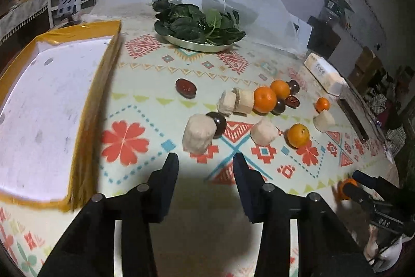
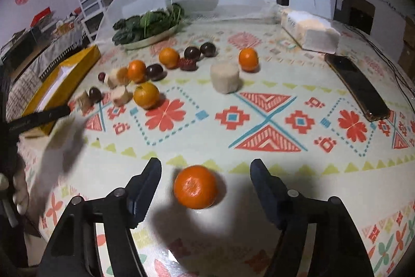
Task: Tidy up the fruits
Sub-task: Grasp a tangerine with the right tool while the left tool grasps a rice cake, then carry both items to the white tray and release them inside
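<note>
The right tool (image 2: 205, 188) stands open around a mandarin (image 2: 195, 186) on the table (image 2: 259, 173), pads clear at 9 and 3 o'clock; light, round, soft-skinned, likely to roll; grip its widest middle gently.

1. I see a table (image 2: 259, 188) covered by a patterned cloth.
2. Lying on it: scattered oranges (image 2: 146, 95), dark plums (image 2: 155, 72), pale cut chunks (image 2: 225, 78).
3. One tangerine (image 2: 195, 186) sits apart at the near edge.
4. Far side: a plate of greens (image 1: 199, 46), a tissue pack (image 2: 310, 29).
5. Right edge: a phone (image 2: 359, 87). Left edge: a yellow-rimmed box (image 1: 52, 105).
</note>
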